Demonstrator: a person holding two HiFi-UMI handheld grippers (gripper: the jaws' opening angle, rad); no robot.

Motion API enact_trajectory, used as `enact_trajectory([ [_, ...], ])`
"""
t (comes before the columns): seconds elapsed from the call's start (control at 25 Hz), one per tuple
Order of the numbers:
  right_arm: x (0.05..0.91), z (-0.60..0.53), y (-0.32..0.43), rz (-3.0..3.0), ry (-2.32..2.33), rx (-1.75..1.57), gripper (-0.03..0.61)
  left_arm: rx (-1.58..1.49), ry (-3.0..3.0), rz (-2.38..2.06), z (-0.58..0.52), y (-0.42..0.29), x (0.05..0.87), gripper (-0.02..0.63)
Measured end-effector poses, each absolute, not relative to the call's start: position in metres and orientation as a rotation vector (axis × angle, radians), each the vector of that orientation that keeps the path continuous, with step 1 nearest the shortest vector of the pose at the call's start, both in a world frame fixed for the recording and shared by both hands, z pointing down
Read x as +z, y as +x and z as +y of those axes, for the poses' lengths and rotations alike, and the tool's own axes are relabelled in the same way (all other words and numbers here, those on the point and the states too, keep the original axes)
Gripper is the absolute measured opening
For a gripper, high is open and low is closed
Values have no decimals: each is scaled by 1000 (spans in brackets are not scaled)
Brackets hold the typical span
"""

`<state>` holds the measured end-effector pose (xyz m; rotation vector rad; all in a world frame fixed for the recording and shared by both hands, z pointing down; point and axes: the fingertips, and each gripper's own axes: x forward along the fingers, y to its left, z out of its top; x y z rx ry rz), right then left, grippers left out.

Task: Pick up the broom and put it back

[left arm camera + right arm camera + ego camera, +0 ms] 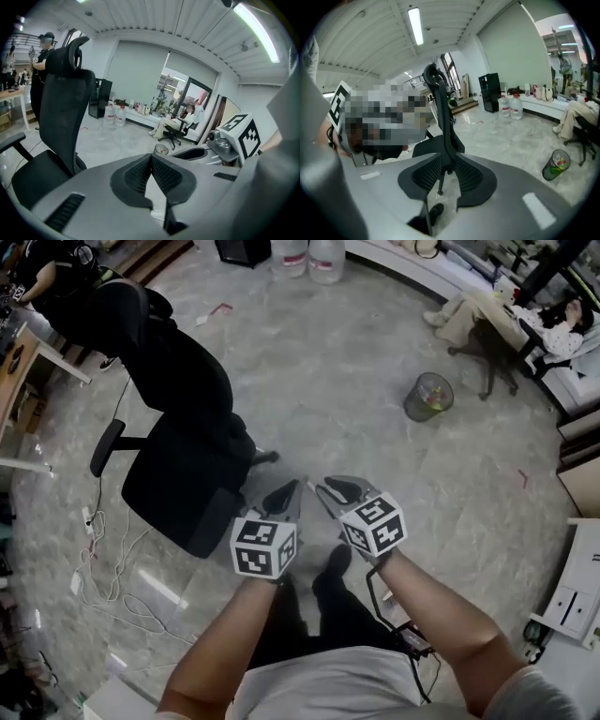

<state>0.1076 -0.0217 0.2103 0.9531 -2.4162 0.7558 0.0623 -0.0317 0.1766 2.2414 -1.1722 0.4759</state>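
No broom shows in any view. Both grippers are held side by side in front of me over the grey marble floor [328, 381]. My left gripper [289, 491] has its ribbed pads meeting at the tips, with nothing between them [151, 158]. My right gripper [336, 489] stands a little apart with a narrow gap between its pads [444, 161], and nothing is in that gap. The right gripper's marker cube [241, 133] shows at the right of the left gripper view.
A black office chair [183, 456] stands just left of the grippers. A mesh waste bin [428, 397] sits on the floor ahead to the right. Beyond it a person sits on a chair [506, 315]. Water bottles [309, 257] stand at the far wall. Cables [103, 559] lie at the left.
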Motion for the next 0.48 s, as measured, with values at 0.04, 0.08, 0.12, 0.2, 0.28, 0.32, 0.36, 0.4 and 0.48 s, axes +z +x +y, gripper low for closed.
enact_trajectory([
  [0.04, 240, -28, 110, -2389, 952, 791, 71, 493, 2221, -1158, -36, 62, 202, 6],
  [0.08, 270, -33, 112, -2368, 957, 837, 85, 508, 2201, -1137, -39, 62, 227, 8],
  [0.12, 300, -36, 116, -2349, 969, 883, 104, 521, 2185, -1113, -40, 62, 251, 6],
  [0.2, 362, -44, 123, -2309, 990, 936, 110, 541, 2161, -1082, -45, 61, 301, 8],
  [0.28, 431, -47, 125, -2264, 980, 960, 123, 570, 2117, -1061, -45, 56, 361, 8],
  [0.32, 466, -46, 124, -2243, 968, 970, 130, 583, 2084, -1044, -42, 53, 393, 6],
  [0.36, 500, -47, 123, -2225, 956, 976, 141, 593, 2055, -1028, -39, 51, 425, 6],
  [0.4, 533, -49, 121, -2212, 948, 977, 143, 600, 2037, -1015, -39, 51, 454, 6],
  [0.48, 595, -58, 118, -2190, 928, 976, 144, 611, 2025, -998, -41, 51, 507, 6],
])
